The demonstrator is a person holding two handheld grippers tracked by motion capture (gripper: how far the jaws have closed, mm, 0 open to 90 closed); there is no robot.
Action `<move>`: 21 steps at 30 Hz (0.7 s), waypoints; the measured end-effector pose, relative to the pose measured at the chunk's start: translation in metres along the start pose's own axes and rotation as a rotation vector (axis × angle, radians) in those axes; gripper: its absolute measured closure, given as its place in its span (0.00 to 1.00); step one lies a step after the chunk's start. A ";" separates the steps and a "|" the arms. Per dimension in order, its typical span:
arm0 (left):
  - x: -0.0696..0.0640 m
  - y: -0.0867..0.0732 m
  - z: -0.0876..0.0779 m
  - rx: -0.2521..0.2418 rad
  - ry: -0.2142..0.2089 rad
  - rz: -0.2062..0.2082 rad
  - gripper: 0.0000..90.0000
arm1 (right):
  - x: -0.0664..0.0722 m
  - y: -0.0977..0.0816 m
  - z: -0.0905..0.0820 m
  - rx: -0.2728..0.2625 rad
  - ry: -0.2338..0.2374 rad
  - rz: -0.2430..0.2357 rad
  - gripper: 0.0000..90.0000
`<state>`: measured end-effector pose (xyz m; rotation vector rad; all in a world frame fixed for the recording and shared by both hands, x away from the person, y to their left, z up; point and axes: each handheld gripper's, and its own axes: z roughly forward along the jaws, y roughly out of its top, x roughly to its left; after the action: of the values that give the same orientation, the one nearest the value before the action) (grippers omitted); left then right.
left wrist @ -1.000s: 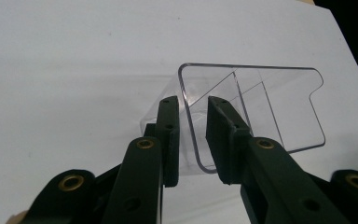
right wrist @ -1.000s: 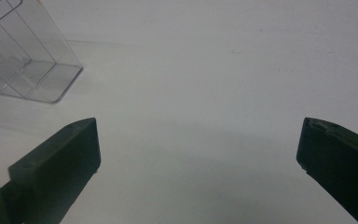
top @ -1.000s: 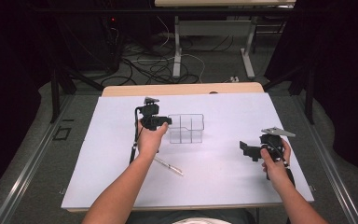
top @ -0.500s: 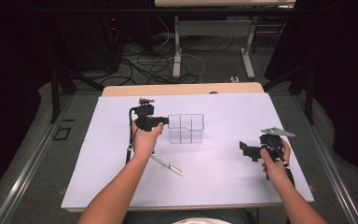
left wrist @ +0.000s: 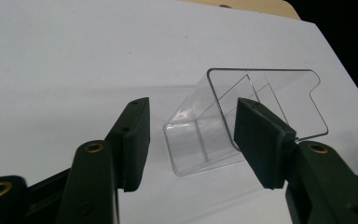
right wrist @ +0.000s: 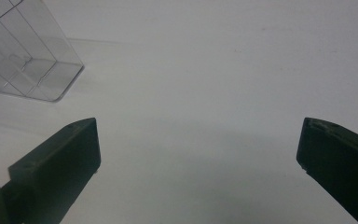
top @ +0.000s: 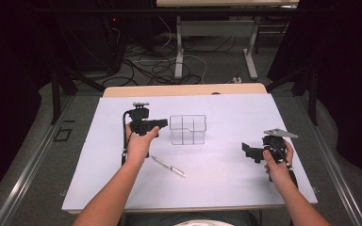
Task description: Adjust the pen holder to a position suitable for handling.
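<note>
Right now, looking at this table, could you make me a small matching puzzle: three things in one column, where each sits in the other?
Things:
1. clear organizer
2. pen
3. right gripper

Places:
A. near the table's right edge, in a hand
B. lying flat on the white sheet, nearer the person than the box
C. standing mid-table, just beside the left gripper

Pairs: 1-C, 2-B, 3-A
</note>
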<state>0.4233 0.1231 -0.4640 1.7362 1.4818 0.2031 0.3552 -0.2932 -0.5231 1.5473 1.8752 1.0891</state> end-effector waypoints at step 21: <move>0.021 -0.032 -0.041 -0.138 -0.057 0.220 0.25 | 0.002 0.000 -0.001 -0.003 0.004 -0.012 0.00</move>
<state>0.3809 0.1599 -0.4659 1.7756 1.2056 0.3591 0.3543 -0.2920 -0.5220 1.5318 1.8814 1.0903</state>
